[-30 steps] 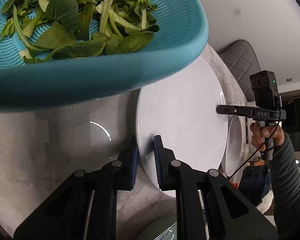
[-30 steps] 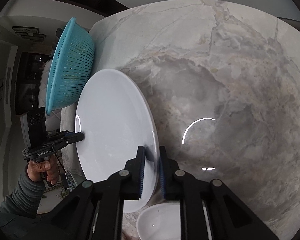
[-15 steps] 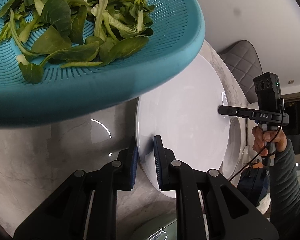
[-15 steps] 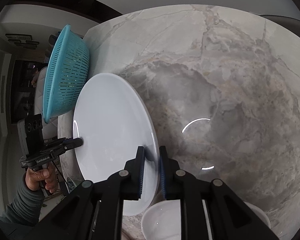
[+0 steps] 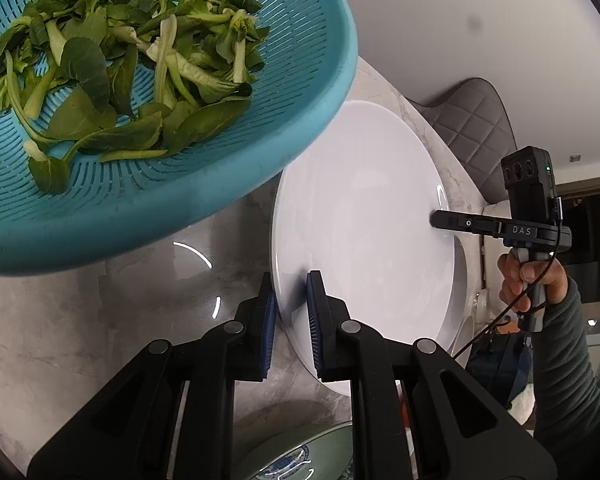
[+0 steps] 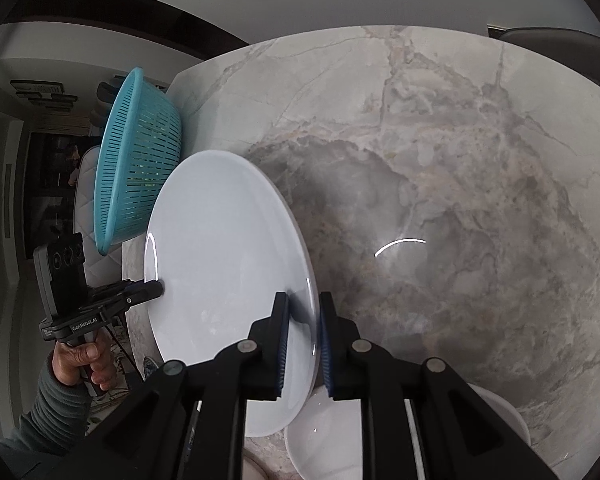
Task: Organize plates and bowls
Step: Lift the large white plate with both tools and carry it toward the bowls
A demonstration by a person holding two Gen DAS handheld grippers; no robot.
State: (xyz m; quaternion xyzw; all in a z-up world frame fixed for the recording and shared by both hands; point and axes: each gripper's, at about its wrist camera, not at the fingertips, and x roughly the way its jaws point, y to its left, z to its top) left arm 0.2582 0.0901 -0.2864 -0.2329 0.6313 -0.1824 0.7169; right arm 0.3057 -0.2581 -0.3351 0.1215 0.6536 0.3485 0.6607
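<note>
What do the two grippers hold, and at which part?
Both hold the white plate by its rim: left gripper at one edge, right gripper at the opposite edge.

Two wrist cameras facing each other across one plate

My left camera is looking steeply down along its fingers, close above the white plate [image 5: 364, 220], seeing my right gripper [image 5: 436, 218] opposite; my right camera is looking back across that plate [image 6: 224, 272] at my left gripper [image 6: 158, 290], both sharing the marble table [image 6: 460, 152].

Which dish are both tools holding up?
The big white plate. The left tool and right tool pinch opposite edges. The white bowl and green patterned dish sit untouched.
</note>
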